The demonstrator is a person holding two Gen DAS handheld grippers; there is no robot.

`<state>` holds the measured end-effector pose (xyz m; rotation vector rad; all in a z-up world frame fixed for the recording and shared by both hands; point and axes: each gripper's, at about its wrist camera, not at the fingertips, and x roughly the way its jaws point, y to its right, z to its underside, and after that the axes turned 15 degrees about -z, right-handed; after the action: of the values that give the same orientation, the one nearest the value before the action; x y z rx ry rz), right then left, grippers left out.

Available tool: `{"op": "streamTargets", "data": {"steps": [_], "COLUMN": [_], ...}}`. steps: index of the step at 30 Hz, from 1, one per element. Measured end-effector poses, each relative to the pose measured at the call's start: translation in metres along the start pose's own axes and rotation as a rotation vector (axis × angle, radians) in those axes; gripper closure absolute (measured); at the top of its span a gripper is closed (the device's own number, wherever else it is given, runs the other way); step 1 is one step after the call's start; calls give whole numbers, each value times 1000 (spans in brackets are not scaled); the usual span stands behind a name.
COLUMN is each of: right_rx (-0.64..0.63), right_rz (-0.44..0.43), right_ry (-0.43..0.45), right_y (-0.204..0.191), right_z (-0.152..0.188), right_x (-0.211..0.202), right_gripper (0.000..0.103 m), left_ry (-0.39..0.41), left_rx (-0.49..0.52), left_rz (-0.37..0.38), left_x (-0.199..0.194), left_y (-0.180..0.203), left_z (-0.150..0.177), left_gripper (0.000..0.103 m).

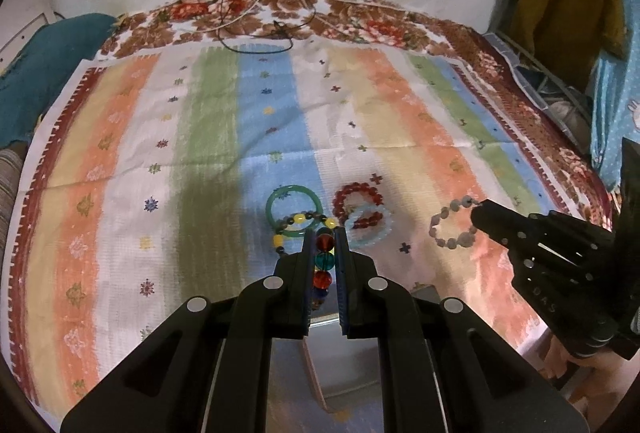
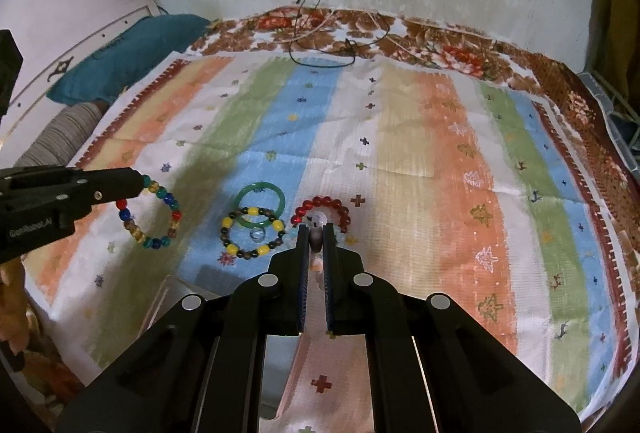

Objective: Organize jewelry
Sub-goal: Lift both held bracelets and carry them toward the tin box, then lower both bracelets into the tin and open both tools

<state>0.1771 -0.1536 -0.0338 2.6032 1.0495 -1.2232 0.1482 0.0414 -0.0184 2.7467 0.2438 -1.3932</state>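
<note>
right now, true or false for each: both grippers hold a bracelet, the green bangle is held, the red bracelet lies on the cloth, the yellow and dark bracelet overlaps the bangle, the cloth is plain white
1. Both grippers hold a bracelet. True: the left gripper is shut on the multicolour bracelet, the right gripper on the grey bracelet.
2. The green bangle is held. False: it lies on the cloth, no gripper on it.
3. The red bracelet lies on the cloth. True.
4. The yellow and dark bracelet overlaps the bangle. True.
5. The cloth is plain white. False: it has coloured stripes.
</note>
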Motion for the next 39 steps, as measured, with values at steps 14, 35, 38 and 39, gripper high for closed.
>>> {"op": "streamTargets", "data": {"steps": [14,35,38,39], "right_rx": [-19,-44,-35,-31], "right_rz": [-31,-103,-120,-129], "right_ry": [47,14,8,5], "right_y": [-18,-49,-49,-49], "right_z": [14,48,51,52], "right_x": [-23,-36,-38,-38], "right_gripper": [95,95,95,95], "left_ry": [37,48,38,31], "left_rx": [32,58,62,69], "left_rz": [20,32,29,31], "left_x": [-21,-45,-44,-42], "left_y": [9,20,21,22], "left_z": [18,56,60,61], "left_gripper": [94,94,94,94]}}
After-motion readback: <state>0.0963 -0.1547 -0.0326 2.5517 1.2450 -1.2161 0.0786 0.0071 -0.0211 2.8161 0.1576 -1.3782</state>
